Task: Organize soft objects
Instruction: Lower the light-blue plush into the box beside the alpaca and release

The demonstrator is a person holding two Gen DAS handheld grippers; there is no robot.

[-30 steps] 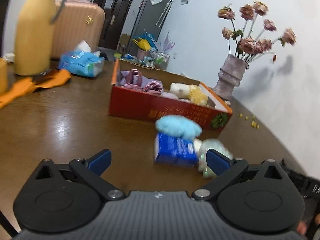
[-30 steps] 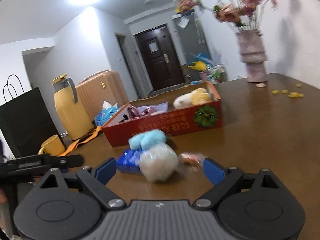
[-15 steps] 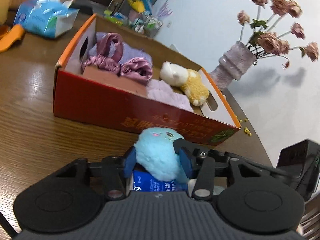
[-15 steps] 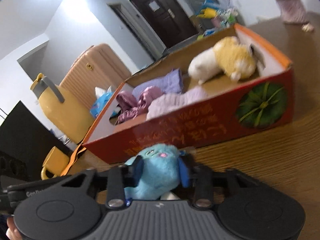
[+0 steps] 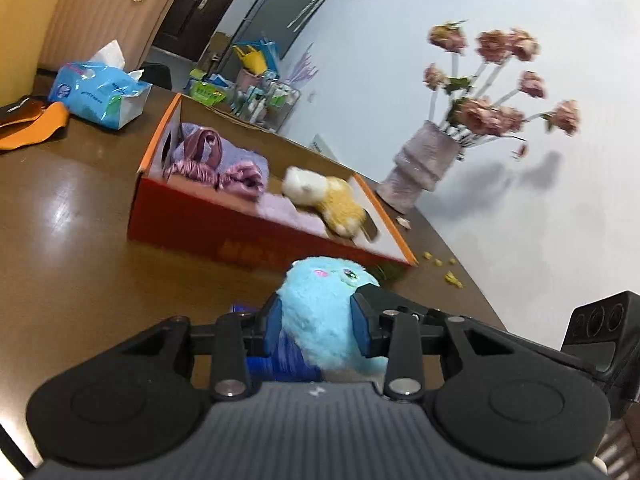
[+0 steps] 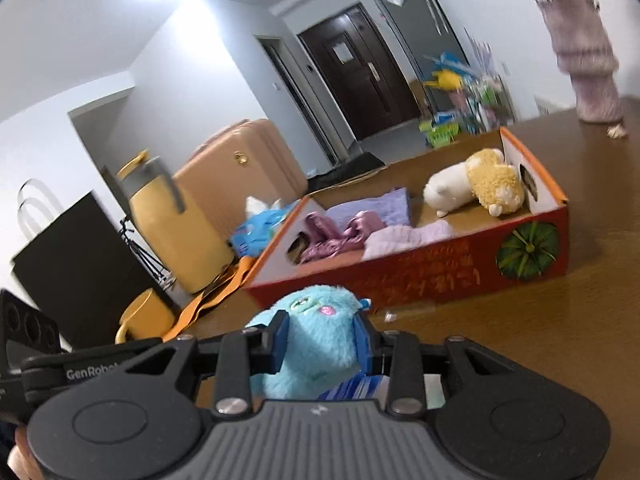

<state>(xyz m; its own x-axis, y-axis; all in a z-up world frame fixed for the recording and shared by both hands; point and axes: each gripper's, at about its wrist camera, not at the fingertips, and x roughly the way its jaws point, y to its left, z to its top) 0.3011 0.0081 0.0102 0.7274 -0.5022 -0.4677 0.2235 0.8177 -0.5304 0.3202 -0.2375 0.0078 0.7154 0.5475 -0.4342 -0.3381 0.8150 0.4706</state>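
A fluffy light-blue plush toy sits between the blue pads of my left gripper, whose jaws are closing and press into its fur. The same toy is also squeezed by my right gripper from the other side. Under the toy lies a dark-blue packet, partly hidden. Behind stands the red cardboard box holding purple cloths and a white-and-yellow plush. In the right wrist view the box lies ahead and to the right.
A vase of dried pink flowers stands behind the box's right end, with yellow crumbs nearby. A blue tissue pack and orange cloth lie at left. A yellow jug, yellow mug and black bag line the table's left.
Both grippers went from wide open to closed around the blue plush toy. Since half a second ago the box looks farther off and both views have tilted.
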